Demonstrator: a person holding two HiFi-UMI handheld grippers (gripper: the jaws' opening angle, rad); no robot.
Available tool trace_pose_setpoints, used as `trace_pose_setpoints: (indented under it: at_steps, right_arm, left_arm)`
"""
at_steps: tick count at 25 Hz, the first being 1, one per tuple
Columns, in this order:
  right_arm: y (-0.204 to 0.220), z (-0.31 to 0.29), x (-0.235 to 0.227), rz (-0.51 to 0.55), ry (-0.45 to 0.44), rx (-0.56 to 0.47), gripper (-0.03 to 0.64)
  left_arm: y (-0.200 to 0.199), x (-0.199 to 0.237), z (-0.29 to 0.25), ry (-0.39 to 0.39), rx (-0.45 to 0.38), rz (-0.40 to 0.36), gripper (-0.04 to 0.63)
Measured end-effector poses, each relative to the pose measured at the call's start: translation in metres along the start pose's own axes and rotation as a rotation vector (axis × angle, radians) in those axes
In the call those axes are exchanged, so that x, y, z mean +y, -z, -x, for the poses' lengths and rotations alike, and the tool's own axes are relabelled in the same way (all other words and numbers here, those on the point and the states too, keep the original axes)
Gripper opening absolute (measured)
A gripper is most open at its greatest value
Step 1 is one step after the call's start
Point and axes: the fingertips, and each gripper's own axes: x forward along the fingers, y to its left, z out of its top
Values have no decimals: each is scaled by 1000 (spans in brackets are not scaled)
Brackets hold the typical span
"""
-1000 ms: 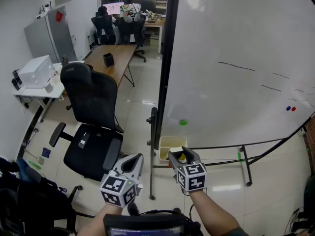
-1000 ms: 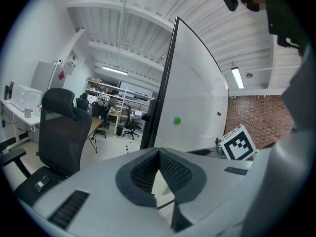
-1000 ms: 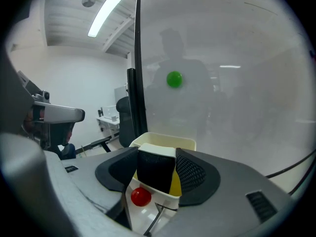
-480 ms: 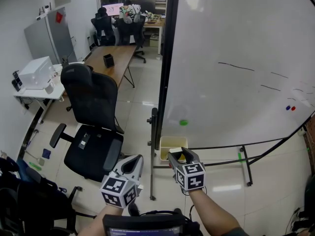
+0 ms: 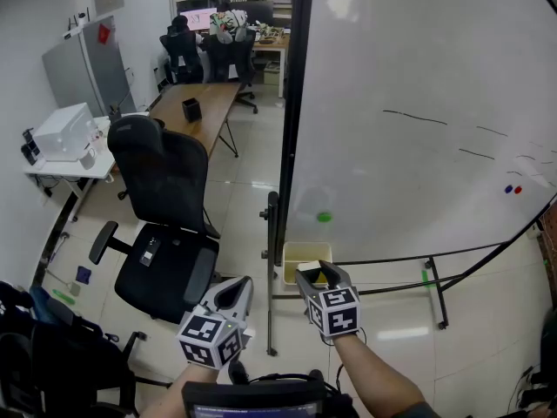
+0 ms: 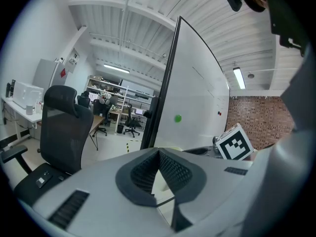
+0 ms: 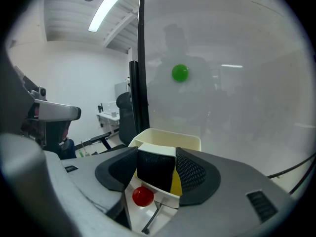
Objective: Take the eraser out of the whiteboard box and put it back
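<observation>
My right gripper (image 5: 318, 272) (image 7: 157, 158) is shut on the eraser (image 7: 155, 171), a block with a black felt face, a cream top and a yellow side. It hangs just in front of the cream whiteboard box (image 5: 304, 254) (image 7: 170, 135), which is mounted at the whiteboard's lower left corner. In the head view the eraser (image 5: 319, 278) shows as a yellow bit between the jaws. A small red round thing (image 7: 143, 196) shows below the eraser. My left gripper (image 5: 237, 285) (image 6: 159, 153) is held lower left of the box, shut, with nothing between its pads.
The big whiteboard (image 5: 418, 103) fills the right, with a green magnet (image 5: 324, 218) above the box and its black stand post (image 5: 271, 259) between my grippers. A black office chair (image 5: 165, 207) stands to the left, with desks and other chairs behind it.
</observation>
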Motion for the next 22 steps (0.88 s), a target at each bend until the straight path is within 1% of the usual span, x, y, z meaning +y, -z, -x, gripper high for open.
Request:
trace_pose_setpoints:
  at_steps: [6,10,14,17,20,21,22]
  right_arm:
    - [0,2,1,0,-26,-2,272]
    - [-2,3,4,1,-46,-4,307]
    - [-12,11,2,-11,-51,-26,307]
    - [-32,30,1,-25,-66,-81,307]
    - [-60,58,-7,-42,-84,-163,300]
    - [-70,70,-10,-44,-88,-195,283]
    - [-81,82,-13,-42,-92,-227,248]
  left_arm:
    - [1,0,2,4,3,3,31]
    - [0,-3,2,20,-1,-7,31]
    - [-3,-4,2,18,-4,-9,31]
    - [-8,-5,3,24,-13,-15,31]
    - [-21,-7,5,29,-46,-24,31]
    - [-27,-8,6,31,-61,-29,31]
    - [-34,-9,7,33,-75,-33,31]
